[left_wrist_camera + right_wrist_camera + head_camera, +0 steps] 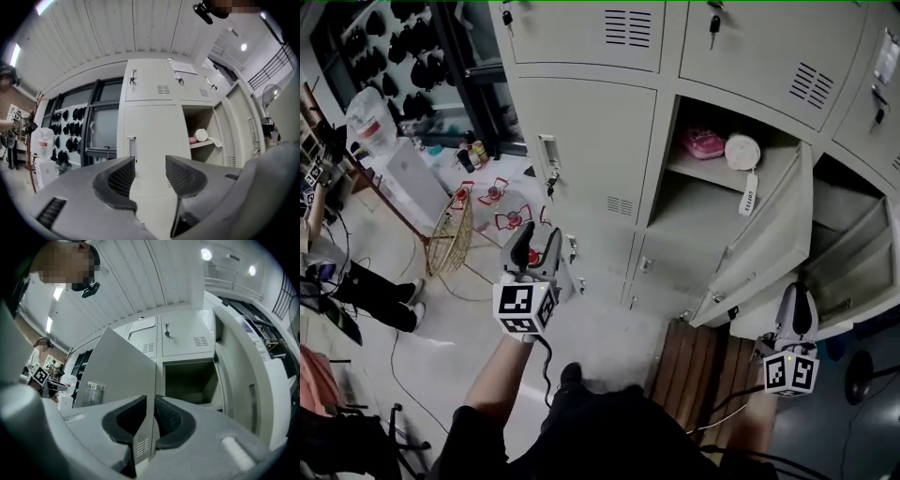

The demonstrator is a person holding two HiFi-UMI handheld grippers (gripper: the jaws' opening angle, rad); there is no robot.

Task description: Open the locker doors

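A bank of grey lockers fills the head view. The middle-row locker door (586, 150) is closed, with its handle (548, 155) at the left edge. My left gripper (536, 244) hovers in front of it, lower down. In the left gripper view the gripper (151, 173) is open and empty, facing that closed door (150, 136). To the right a door (764, 239) hangs open on a shelf with a pink item (701, 142). A further door (858, 258) is open too. My right gripper (797, 298) sits between these two doors. Its pads (150, 401) hold nothing and stand a narrow gap apart, through which the open door (119, 376) shows.
A wooden pallet (694, 366) lies on the floor below the open doors. A wire basket (450, 239), bottles and a water dispenser (408, 183) stand at the left. A person's legs (375, 291) reach in from the left edge. A fan (862, 375) stands at the right.
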